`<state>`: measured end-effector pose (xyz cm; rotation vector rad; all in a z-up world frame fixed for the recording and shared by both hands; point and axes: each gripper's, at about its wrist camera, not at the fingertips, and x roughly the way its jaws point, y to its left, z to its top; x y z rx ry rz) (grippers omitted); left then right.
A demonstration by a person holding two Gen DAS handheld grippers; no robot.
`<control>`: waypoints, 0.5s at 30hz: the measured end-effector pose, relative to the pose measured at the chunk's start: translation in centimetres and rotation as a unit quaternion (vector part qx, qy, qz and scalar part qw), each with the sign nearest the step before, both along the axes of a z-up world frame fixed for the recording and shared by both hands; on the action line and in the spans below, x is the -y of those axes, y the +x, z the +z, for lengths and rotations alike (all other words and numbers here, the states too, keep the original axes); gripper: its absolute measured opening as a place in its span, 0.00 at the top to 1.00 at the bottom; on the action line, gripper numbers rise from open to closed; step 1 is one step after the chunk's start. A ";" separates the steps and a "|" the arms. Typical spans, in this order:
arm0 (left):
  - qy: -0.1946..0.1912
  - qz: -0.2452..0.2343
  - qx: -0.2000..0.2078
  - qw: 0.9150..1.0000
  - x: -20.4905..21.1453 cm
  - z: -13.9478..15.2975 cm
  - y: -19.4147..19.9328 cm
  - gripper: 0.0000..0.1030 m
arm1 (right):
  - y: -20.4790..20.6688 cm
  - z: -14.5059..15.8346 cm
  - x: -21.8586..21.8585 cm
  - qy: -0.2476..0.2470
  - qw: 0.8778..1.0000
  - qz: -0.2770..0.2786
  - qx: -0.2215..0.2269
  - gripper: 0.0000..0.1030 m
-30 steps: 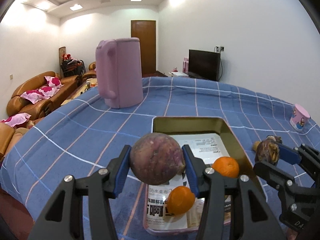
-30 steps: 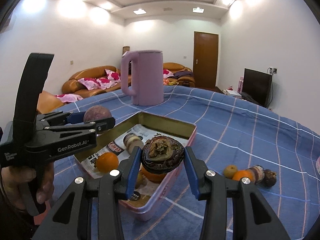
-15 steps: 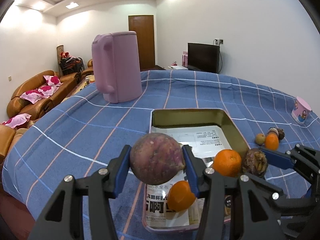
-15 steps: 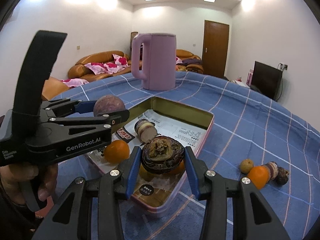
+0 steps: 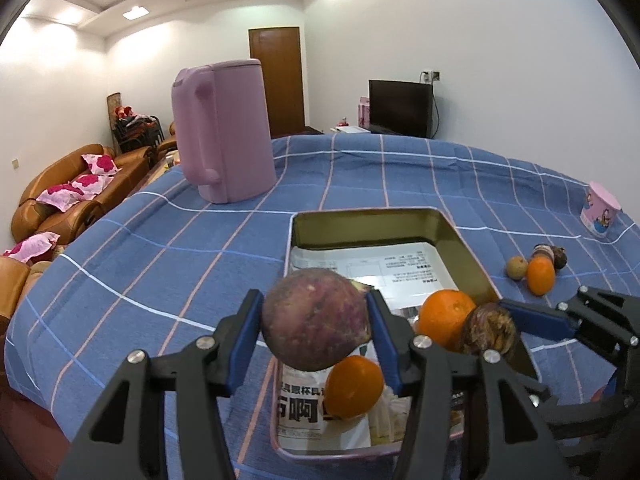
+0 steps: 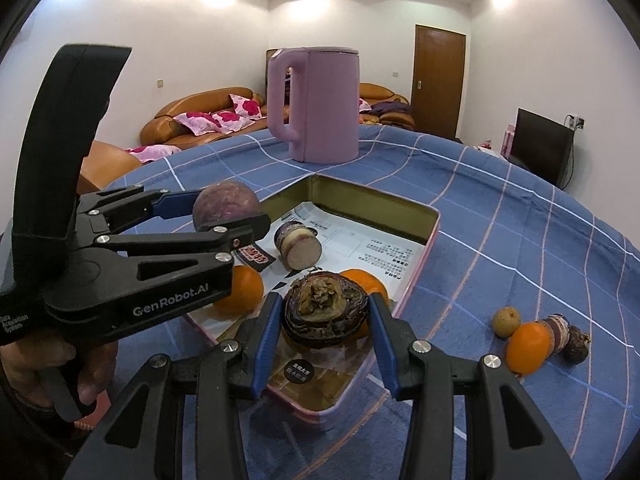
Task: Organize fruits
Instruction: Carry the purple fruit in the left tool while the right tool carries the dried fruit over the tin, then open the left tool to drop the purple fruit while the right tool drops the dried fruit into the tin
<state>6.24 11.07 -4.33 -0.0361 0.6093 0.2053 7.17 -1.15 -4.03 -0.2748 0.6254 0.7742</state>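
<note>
Left claw (image 5: 316, 338) opening, round purple fruit (image 5: 316, 320) between pads above tray (image 5: 372, 222). Right claw (image 6: 325, 342) gripping dark wrinkled fruit (image 6: 325, 314) over tray's near right.

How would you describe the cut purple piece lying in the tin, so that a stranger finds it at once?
Start at the tall pink kettle on the blue checked cloth; in front of it lies a rectangular tin tray lined with printed paper. On that paper lies the cut purple piece, a short stub on its side. Unlike the round oranges beside it, it shows a flat, pale cut face.
</note>
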 end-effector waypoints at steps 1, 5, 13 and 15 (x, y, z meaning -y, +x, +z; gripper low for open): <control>0.001 -0.001 0.000 1.000 0.1 0.0 0.0 0.43 | -0.1 0.0 -0.1 -0.002 1.000 0.001 0.001 0.54; 0.005 0.002 0.007 1.000 0.3 0.3 -0.3 0.33 | -0.3 0.1 -0.1 0.000 1.000 0.002 0.003 0.48; 0.006 0.010 0.022 1.000 0.1 1.1 -0.9 0.15 | -0.6 0.4 0.7 0.015 1.000 -0.011 0.013 0.42; 0.006 0.013 0.022 1.000 0.1 1.0 -0.9 0.15 | -0.6 0.5 1.1 0.025 1.000 -0.013 0.009 0.42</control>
